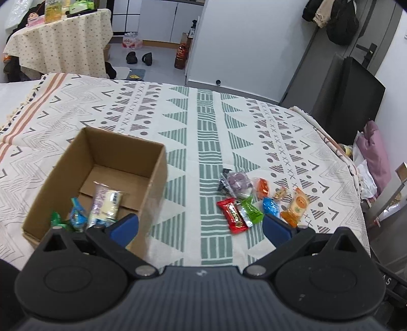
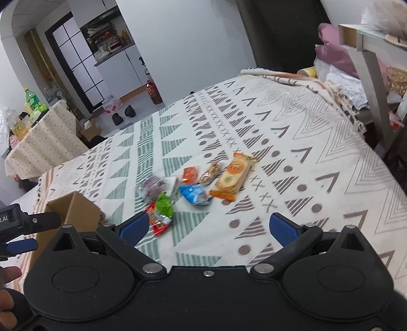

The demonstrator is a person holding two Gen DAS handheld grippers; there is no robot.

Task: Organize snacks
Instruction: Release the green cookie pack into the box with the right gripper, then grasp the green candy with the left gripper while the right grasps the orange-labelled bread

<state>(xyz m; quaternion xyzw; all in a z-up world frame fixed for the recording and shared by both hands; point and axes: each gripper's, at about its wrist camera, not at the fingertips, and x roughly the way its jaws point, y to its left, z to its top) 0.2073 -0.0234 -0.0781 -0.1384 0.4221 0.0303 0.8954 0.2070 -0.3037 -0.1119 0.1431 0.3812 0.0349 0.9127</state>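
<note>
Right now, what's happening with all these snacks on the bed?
A person holds tongs in each hand and is sorting snacks into a cardboard box. A few packets already lie in it, including a pale wafer pack. Both the left tongs and right tongs are open and empty. Seven snacks, like the red packet, wait on the patterned cloth.

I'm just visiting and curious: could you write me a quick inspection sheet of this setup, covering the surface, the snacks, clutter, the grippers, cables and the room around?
Surface: patterned cloth covering the table.
Job's things: open cardboard box holding a few wrapped snacks, among them a pale packet. Loose beside it: red packet, green packet, blue packet, orange biscuit pack, small orange packet, purple bag.
Clutter: nothing seen on the cloth besides the box and snacks.
Grippers: left gripper open, empty; right gripper open, empty.
Cables: nothing seen.
Surroundings: side table with bottles, shoes on the floor, hanging clothes.
</note>
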